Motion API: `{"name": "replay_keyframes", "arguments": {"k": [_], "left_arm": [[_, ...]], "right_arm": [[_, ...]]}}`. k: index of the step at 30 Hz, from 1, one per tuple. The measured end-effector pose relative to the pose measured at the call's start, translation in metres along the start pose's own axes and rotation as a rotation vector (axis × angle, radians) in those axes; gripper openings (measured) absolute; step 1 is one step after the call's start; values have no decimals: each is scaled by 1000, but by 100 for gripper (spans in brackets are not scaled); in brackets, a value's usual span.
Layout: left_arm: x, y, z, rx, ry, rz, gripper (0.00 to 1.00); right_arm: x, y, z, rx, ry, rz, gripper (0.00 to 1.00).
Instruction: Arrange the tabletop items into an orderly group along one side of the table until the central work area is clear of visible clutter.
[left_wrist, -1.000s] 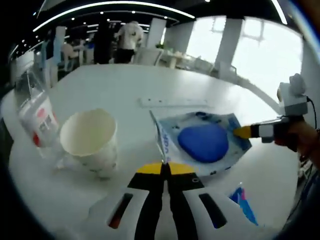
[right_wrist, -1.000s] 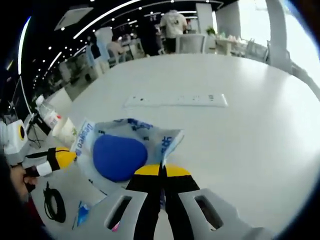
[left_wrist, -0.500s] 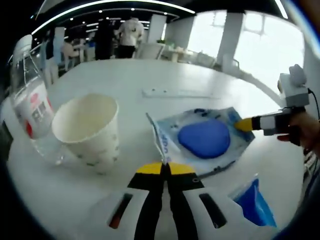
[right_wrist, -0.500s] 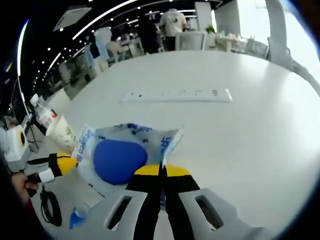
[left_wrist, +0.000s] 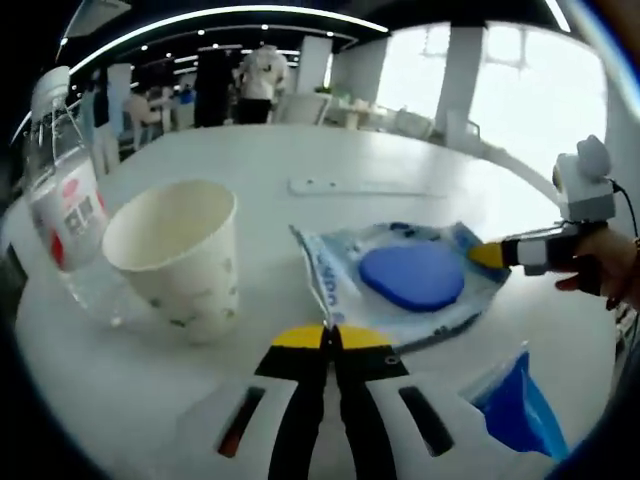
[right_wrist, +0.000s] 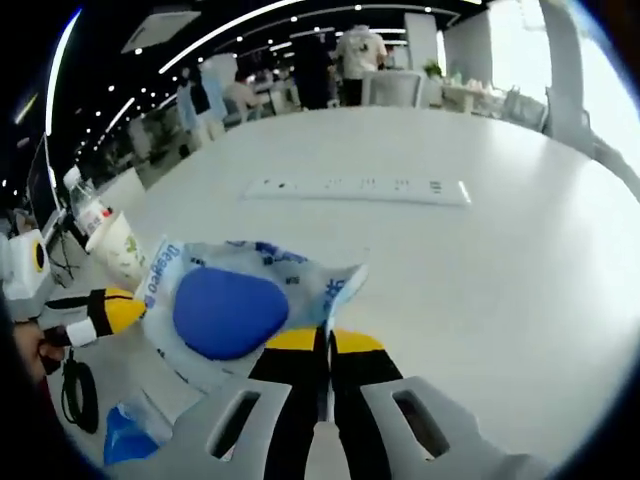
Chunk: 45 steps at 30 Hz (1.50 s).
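Left gripper (left_wrist: 331, 338): your jaws are clamped on one edge of the clear packet (left_wrist: 400, 285).
Right gripper (right_wrist: 326, 343): you pinch its opposite edge.
Packet: stretched between both, over the white table (right_wrist: 500, 260), beside the paper cup (left_wrist: 180, 255) and bottle (left_wrist: 65, 205).

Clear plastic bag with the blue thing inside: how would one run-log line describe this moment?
left gripper: shut on bag corner | right gripper: shut on opposite corner | clear plastic bag with blue oval pad: held between both | white paper cup: upright beside
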<state>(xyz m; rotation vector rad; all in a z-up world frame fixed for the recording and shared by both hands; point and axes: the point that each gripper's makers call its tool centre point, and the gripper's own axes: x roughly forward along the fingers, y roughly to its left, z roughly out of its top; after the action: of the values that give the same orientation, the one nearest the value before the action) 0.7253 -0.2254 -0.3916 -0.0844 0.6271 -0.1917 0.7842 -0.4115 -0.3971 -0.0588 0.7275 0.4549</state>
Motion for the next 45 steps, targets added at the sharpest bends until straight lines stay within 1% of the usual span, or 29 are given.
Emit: {"name": "replay_keyframes", "arguments": {"k": [2,5,7,10,12,13,15,16,17,19,21,22,23,26,28,29,30,31,33,35,37,38,40,42,45], "left_arm": [[0,0,-1,-10,3,13,1],[1,0,-1,11,3,40,1],[1,0,0,26,-1,47,1],[0,2,0,26,-3,56,3],[0,2,1,28,-5,63,5],[-2,5,2,28,-4,81,9],[-7,5,2,-2,15,79,15],[-10,4,4,9,11,77,19],[-12,3,5,19,6,73,20],[-17,1,8,28,1,69,21],[-20,-2,9,27,1,61,25],[-21,-5,9,33,0,51,27],[-24,-7,10,32,-2,47,28],[-30,-13,11,58,-7,37,38],[-34,-16,13,65,-13,32,42],[-37,-16,14,64,-15,33,43],[-41,-18,17,71,-23,31,45],[-43,-19,18,80,-24,26,48],[-51,-22,20,77,-29,16,52],[-61,-24,24,74,-44,8,57],[-70,-30,32,64,-87,-13,65],[-74,-30,33,70,-96,-13,68],[-80,-33,35,90,-104,-13,75],[-85,-35,36,102,-102,-23,79],[-95,-38,40,101,-119,-36,85]], "right_arm": [[0,0,1,-13,-4,4,4],[1,0,2,-8,-2,15,4],[1,-1,2,0,-2,21,5],[2,-2,2,43,-1,16,7],[2,-1,3,38,-1,24,9],[2,-3,3,45,-2,17,12],[-3,-6,6,72,-6,8,18],[-5,-7,7,94,-11,7,20],[-8,-6,9,85,-14,15,22],[-12,-6,11,69,-22,8,29],[-16,-6,18,38,-49,9,36],[-20,-5,25,37,-83,12,38],[-22,-4,29,23,-105,23,40],[-30,3,37,-1,-126,59,48],[-35,9,41,-11,-150,86,54],[-39,13,43,-17,-156,107,56],[-42,14,43,-17,-159,113,60],[-46,19,45,-25,-172,141,63],[-53,27,45,-15,-186,180,70],[-60,35,44,-27,-193,223,74],[-68,43,42,-56,-198,255,78],[-73,50,42,-70,-210,290,79],[-79,54,41,-110,-219,302,83],[-86,63,32,-163,-200,342,84],[-95,75,24,-187,-191,399,87]]}}
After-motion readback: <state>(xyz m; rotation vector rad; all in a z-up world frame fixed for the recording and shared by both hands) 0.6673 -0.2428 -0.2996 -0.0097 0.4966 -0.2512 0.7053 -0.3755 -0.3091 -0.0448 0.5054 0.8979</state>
